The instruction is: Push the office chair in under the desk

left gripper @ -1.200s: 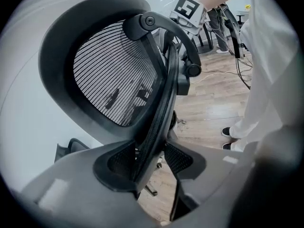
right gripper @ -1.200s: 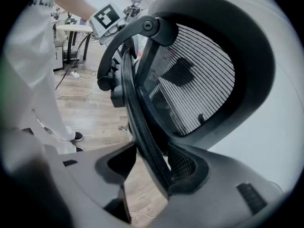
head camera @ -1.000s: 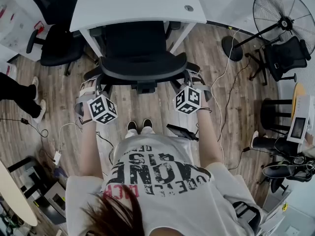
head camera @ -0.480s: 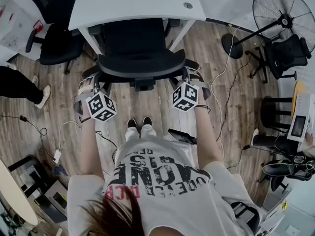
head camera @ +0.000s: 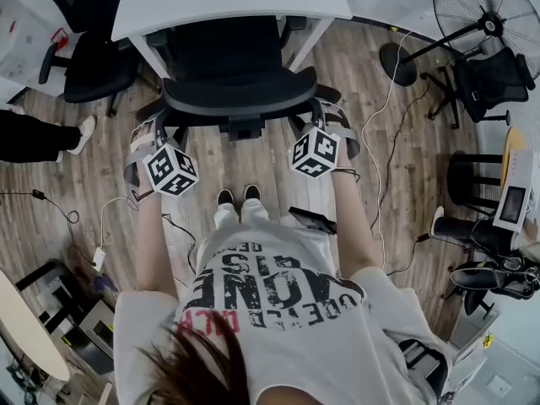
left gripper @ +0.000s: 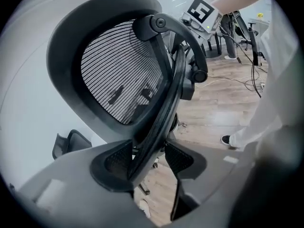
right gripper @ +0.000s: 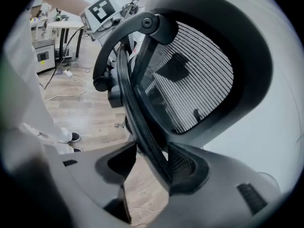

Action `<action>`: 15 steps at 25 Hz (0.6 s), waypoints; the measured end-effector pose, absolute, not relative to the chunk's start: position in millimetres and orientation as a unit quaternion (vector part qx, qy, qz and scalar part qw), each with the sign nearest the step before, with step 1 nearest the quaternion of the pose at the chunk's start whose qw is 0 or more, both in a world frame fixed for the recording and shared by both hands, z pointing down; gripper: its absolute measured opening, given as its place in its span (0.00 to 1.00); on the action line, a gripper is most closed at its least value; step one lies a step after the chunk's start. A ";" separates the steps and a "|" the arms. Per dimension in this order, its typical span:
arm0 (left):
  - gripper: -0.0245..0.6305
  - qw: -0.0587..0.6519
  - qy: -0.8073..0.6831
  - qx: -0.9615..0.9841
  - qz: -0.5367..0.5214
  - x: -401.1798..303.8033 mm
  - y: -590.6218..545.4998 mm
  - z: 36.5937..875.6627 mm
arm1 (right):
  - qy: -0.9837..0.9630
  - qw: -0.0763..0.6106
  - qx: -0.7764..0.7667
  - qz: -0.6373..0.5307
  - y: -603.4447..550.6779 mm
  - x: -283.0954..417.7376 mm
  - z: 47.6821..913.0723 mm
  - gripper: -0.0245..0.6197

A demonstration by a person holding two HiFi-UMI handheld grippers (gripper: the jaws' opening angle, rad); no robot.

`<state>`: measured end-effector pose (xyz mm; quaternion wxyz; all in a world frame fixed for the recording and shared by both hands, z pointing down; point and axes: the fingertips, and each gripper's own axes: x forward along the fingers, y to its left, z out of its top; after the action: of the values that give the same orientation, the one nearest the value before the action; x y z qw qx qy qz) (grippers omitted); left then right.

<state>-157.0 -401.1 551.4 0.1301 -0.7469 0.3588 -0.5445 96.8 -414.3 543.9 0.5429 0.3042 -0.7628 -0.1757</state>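
Observation:
The black office chair (head camera: 239,99) stands in front of me, its seat partly beneath the white desk (head camera: 228,5). In the head view my left gripper (head camera: 159,137) holds the left edge of the mesh backrest and my right gripper (head camera: 326,126) holds the right edge. In the left gripper view the left gripper (left gripper: 149,159) is shut on the curved rim of the backrest (left gripper: 118,80). The right gripper (right gripper: 153,164) is likewise shut on the rim of the backrest (right gripper: 190,84) in the right gripper view. The chair's wheels are hidden.
The desk's white legs (head camera: 150,56) flank the chair. A second black chair (head camera: 84,66) stands at the upper left, with a bystander's legs (head camera: 38,137) beside it. At the right are a floor fan (head camera: 489,15), another chair (head camera: 489,83) and a stool (head camera: 472,184). Cables (head camera: 380,142) cross the wooden floor.
Both grippers and the chair have moved forward toward the desk, so more of the seat sits beneath it. The bystander's feet at the left have shifted.

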 end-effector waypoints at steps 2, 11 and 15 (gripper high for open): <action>0.36 0.129 0.364 -0.748 -0.540 -156.7 -402.5 549.4 | -0.760 0.543 0.314 -0.170 -415.1 97.7 541.3 0.34; 0.35 0.114 0.396 -0.769 -0.489 -158.0 -391.1 529.0 | -0.768 0.509 0.360 -0.146 -405.4 96.2 522.0 0.34; 0.35 0.081 0.417 -0.791 -0.440 -152.6 -384.7 523.6 | -0.779 0.477 0.391 -0.113 -402.1 96.5 516.1 0.34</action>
<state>-152.6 -384.7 523.6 0.0808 -0.7908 0.4174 -0.4402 96.5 -402.1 516.1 0.4768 0.3913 -0.7790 -0.1127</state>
